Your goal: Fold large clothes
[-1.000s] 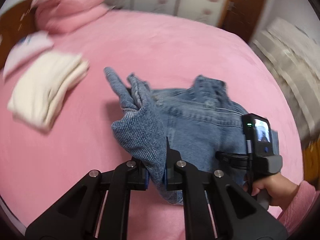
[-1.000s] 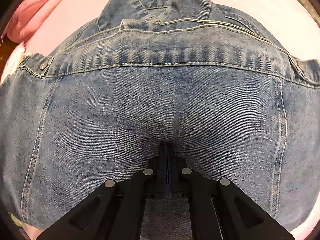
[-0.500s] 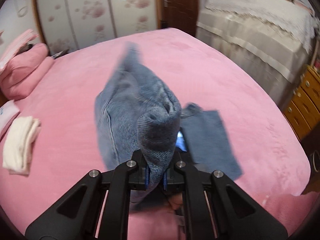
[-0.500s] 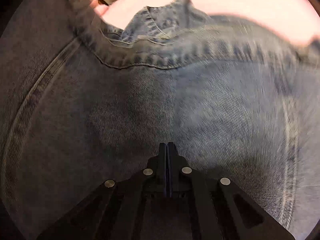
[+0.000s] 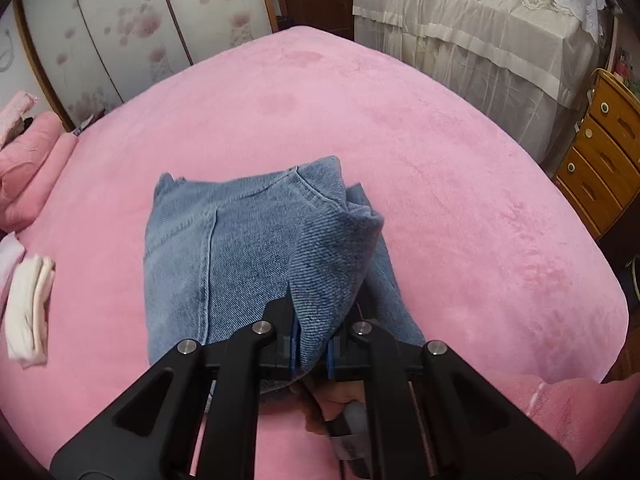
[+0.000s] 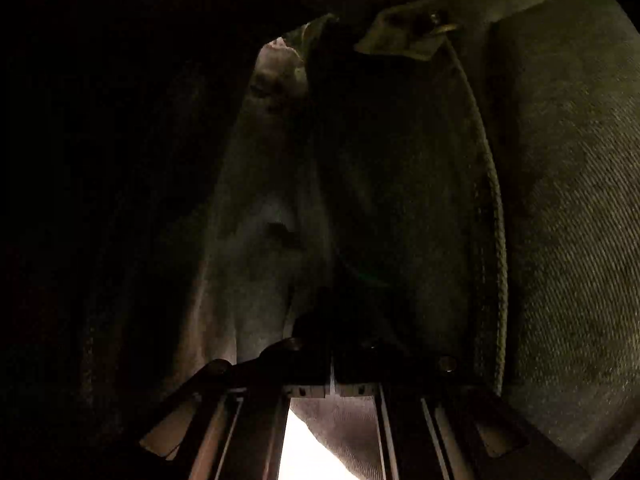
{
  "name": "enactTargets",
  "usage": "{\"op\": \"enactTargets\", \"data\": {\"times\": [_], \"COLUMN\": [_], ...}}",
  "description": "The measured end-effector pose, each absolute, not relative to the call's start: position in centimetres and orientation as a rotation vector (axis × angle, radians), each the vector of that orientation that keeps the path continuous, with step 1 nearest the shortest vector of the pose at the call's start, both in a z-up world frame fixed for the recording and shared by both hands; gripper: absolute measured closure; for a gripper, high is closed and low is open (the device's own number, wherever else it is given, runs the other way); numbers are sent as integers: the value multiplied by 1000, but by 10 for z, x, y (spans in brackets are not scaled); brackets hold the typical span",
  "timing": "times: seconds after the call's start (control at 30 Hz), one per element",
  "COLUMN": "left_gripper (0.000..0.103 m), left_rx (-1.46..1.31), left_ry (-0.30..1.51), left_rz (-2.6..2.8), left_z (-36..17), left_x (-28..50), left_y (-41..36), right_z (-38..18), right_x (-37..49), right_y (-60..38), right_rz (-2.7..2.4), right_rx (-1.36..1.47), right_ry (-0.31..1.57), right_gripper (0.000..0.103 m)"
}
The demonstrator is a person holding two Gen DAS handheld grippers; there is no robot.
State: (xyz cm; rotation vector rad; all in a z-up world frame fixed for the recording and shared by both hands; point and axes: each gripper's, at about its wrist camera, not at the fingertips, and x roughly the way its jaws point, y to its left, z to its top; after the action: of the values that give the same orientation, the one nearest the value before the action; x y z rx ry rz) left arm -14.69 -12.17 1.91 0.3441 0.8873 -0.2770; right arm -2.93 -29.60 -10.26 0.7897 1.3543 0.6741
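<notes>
A blue denim jacket (image 5: 224, 252) lies folded over on the pink bed (image 5: 440, 184). My left gripper (image 5: 312, 340) is shut on a bunched edge of the denim near the bed's front. In the right wrist view the denim (image 6: 560, 220) covers the camera and the picture is dark. My right gripper (image 6: 332, 360) sits under the folded cloth with its jaws together on the denim. In the left wrist view only the person's hand (image 5: 336, 400) on the right gripper shows, below the cloth.
A folded cream garment (image 5: 28, 304) lies at the bed's left edge, with pink pillows (image 5: 28, 172) behind it. A floral wardrobe (image 5: 132, 28) and a door stand at the back. A draped bed (image 5: 480, 28) and a wooden drawer chest (image 5: 604, 152) stand at the right.
Both grippers have swung the held denim up and over, and the jacket now lies folded on itself. The cloth has come down over the right camera, darkening its view.
</notes>
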Motion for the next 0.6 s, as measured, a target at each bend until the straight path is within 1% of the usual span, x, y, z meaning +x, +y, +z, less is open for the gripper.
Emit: {"op": "enactTargets", "data": {"times": [0.1, 0.2, 0.3, 0.37, 0.47, 0.53, 0.6], "left_gripper": [97, 97, 96, 96, 97, 97, 96], "left_rx": [325, 370, 351, 315, 296, 307, 350], "left_ry": [832, 745, 724, 741, 770, 807, 856], "left_rz": [-282, -294, -289, -286, -284, -300, -333], "left_z": [31, 46, 55, 59, 51, 34, 13], "left_x": [-148, -146, -134, -123, -113, -113, -115], "left_y": [-118, -121, -123, -121, -120, -120, -123], "right_z": [-88, -63, -39, -24, -8, 5, 20], "right_x": [-37, -37, -29, -24, -19, -21, -30], "right_y": [-307, -320, -342, -363, -406, -438, -470], "right_rz": [667, 693, 673, 614, 534, 464, 395], "right_rx": [764, 659, 631, 622, 690, 709, 670], "right_ry": [1380, 1354, 1337, 1318, 1250, 1197, 1159], "right_gripper": [103, 103, 103, 103, 103, 103, 102]}}
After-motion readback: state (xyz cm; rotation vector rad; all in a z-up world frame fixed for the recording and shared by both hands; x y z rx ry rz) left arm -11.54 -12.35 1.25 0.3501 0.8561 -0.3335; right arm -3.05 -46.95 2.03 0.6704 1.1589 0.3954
